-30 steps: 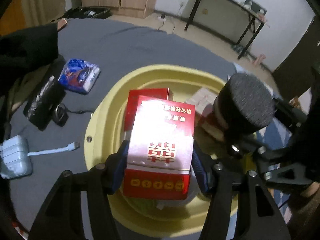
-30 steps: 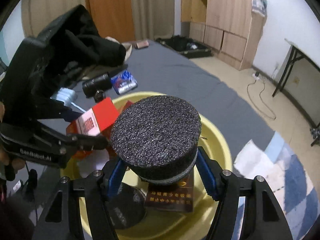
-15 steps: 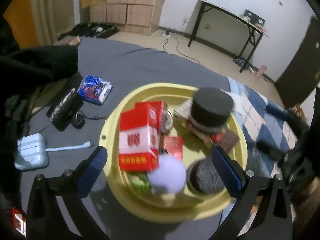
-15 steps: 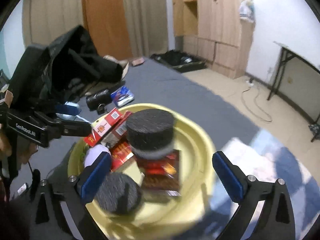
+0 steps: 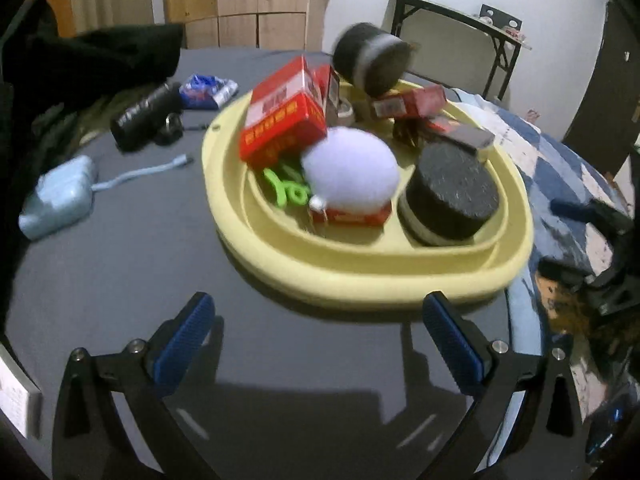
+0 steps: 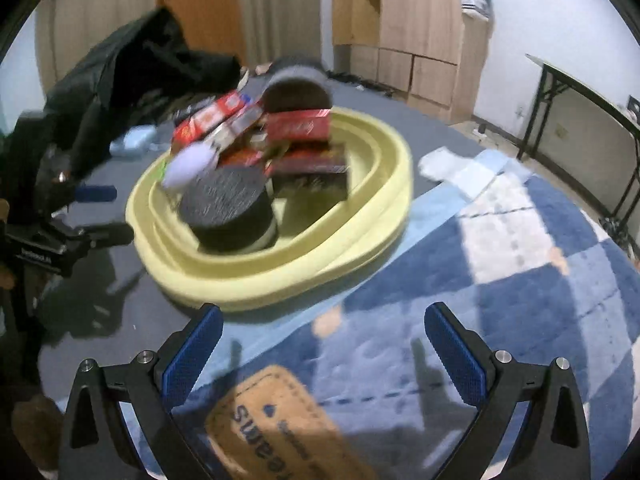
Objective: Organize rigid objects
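A yellow basin (image 5: 360, 276) on the dark grey bed holds red boxes (image 5: 280, 120), a white fluffy ball (image 5: 352, 172), a green clip (image 5: 286, 192), a black foam cylinder (image 5: 450, 196) and a second foam cylinder (image 5: 370, 60) lying tilted on top of the boxes. The basin also shows in the right wrist view (image 6: 280, 276) with the foam cylinder (image 6: 226, 208) at its front. My left gripper (image 5: 318, 344) is open and empty, just in front of the basin. My right gripper (image 6: 318, 348) is open and empty, above the blue checked blanket (image 6: 500, 280).
Left of the basin lie a light blue charger with cable (image 5: 56, 200), a black cylinder (image 5: 144, 116) and a blue packet (image 5: 206, 86). Black clothing (image 5: 92, 60) is piled at the back left. A tan label (image 6: 272, 428) is on the blanket.
Both grippers let go of the red box and the foam cylinder in the basin, opened wide and pulled back and down to the basin's near side.
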`<state>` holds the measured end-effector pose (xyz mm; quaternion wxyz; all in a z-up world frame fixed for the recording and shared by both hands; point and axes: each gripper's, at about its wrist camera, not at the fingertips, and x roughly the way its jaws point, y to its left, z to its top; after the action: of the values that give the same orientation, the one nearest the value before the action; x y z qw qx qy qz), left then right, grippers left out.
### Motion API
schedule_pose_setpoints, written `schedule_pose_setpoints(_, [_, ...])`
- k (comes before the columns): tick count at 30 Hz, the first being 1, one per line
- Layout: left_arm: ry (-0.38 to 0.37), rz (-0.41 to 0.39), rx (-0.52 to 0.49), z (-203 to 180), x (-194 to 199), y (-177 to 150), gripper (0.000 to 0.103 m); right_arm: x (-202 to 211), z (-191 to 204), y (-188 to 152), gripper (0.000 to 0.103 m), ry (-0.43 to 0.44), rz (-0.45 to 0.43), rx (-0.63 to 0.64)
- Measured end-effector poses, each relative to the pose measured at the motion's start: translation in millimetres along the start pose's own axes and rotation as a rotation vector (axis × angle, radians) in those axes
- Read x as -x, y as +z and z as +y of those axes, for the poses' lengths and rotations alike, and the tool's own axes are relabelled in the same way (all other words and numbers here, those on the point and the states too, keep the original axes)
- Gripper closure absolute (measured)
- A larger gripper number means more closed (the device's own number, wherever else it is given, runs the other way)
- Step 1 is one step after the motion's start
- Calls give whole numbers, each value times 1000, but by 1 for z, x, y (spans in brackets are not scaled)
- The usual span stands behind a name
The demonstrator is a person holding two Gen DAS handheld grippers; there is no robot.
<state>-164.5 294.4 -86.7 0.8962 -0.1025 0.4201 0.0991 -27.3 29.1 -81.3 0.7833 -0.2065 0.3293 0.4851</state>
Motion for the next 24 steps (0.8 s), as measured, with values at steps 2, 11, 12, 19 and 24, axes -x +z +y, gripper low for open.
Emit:
schedule_pose_setpoints(2, [-3,-5,-10,-4,-3,-6,0,-6,2,-5,0,6,14,2])
schedule_pose_setpoints(11, [84,53,-23,-13,-30,-5,0,-40,18,9,0,-73,63,-17])
schedule_pose_setpoints(12, [89,56,-22,-14,-32,-4,0,-44,21,11,0,-90,67,-11])
schedule_pose_setpoints(19, [118,34,22,-24,-38,0,0,-59,30,17,0,-124,68,-55])
schedule_pose_setpoints(24, [124,25,19,-32,-45,4,0,-62,36,16,0,-142,68,-55])
